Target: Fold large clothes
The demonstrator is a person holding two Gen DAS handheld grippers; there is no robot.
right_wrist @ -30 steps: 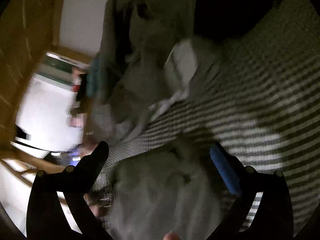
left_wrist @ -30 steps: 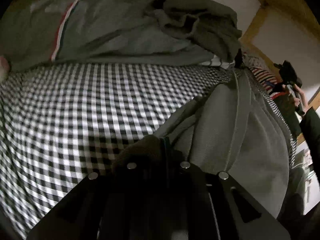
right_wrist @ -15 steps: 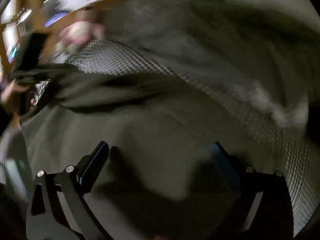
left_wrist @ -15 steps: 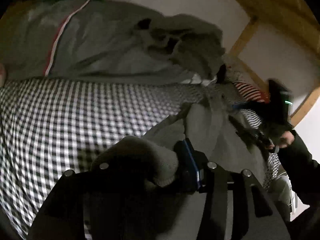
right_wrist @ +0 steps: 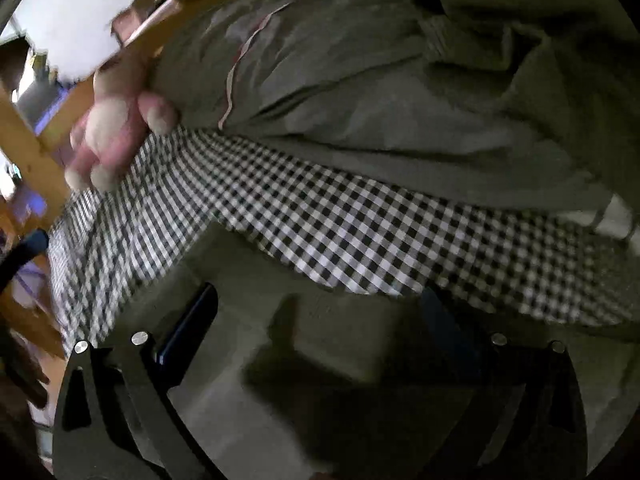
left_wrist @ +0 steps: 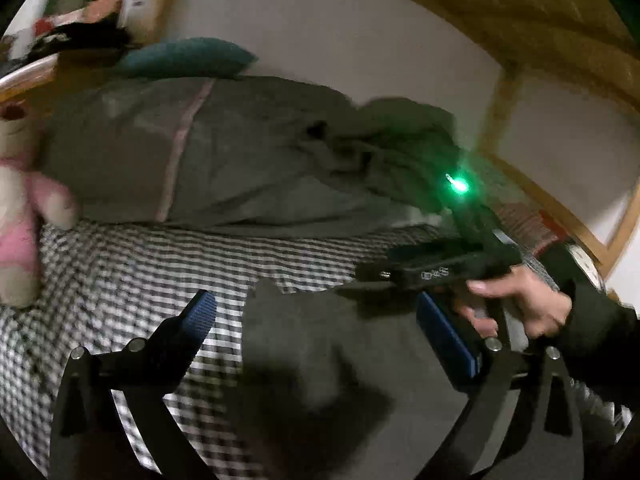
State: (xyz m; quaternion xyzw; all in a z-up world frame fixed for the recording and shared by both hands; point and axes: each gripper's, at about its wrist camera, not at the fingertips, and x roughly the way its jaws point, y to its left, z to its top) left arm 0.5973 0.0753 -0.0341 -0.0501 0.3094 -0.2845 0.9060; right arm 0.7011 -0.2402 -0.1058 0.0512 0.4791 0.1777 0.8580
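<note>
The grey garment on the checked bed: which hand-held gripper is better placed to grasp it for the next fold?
Probably right. The right hand-held gripper hangs open over the grey garment; the left hand-held gripper has just opened, letting go.

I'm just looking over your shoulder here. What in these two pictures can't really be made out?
- Left wrist view: the near part of the grey garment is blurred and in shadow; its fold lines don't show.
- Same view: the right gripper is blurred; whether it is open cannot be told here.
- Right wrist view: the garment runs off the bottom edge.
- The pink toy is blurred; its kind cannot be told.
</note>
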